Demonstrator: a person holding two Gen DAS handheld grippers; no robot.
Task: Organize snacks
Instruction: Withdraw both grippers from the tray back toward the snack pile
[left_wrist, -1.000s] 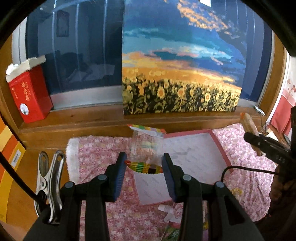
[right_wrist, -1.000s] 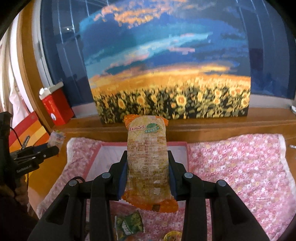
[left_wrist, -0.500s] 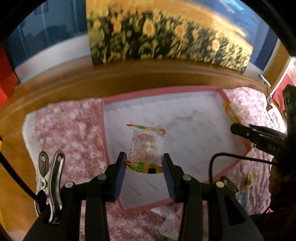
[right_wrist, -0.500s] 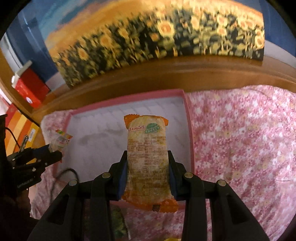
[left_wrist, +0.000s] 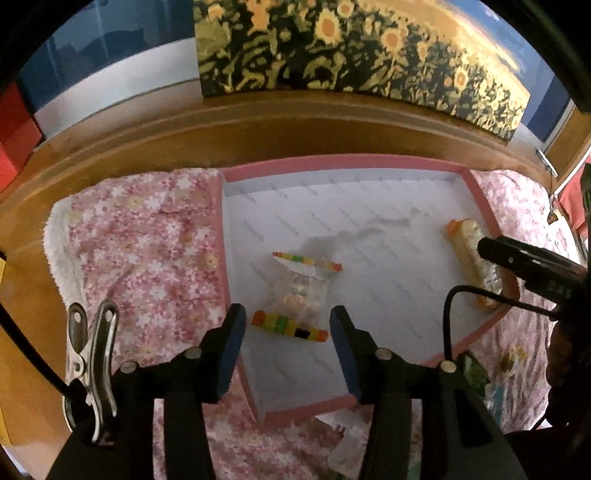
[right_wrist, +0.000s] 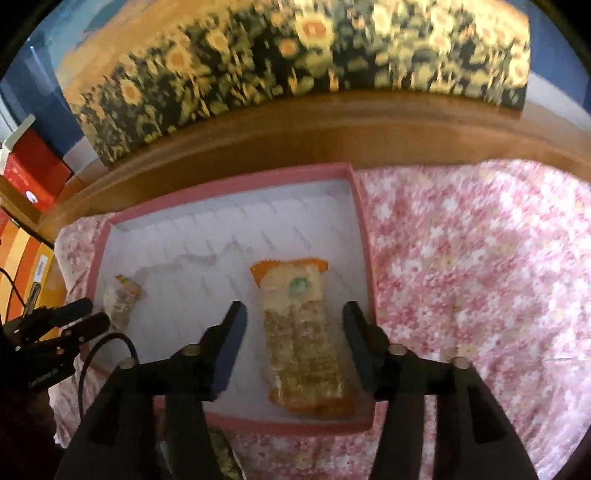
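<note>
Two handheld grippers point steeply down into a shallow pink-rimmed tray (left_wrist: 480, 199) with a white lined floor. The tray sits on a pink floral cloth (left_wrist: 147, 236) spread over a wooden table (left_wrist: 22, 317).

In the left wrist view, the left gripper (left_wrist: 287, 326) has its blue-padded fingers (left_wrist: 232, 343) apart and opening. Between them, just ahead of the tips, lies a small clear snack packet (left_wrist: 299, 291) with multicoloured striped seals at both ends. It rests flat on the tray floor, and neither pad touches it. A metal spring clip (left_wrist: 92, 365) is fixed to the gripper's left side. Farther right of the fingers, near the tray's right rim, lies a long orange-ended snack pack (left_wrist: 469, 254), partly covered by the black right gripper.

In the right wrist view, the right gripper (right_wrist: 293, 325) also has its fingers (right_wrist: 231, 339) spread and opening. The long orange-ended snack pack (right_wrist: 303, 332) lies lengthwise between them on the tray floor, with a gap on each side, so it is not gripped. Its far end bears a green round label. To the left of these fingers, the small clear packet (right_wrist: 122, 302) lies by the tray's left rim, just ahead of the left gripper's black tips.

Beyond the tray, past a wooden ledge, stands a sunflower painting (left_wrist: 351, 51). A red box (right_wrist: 33, 173) stands at the far left.
</note>
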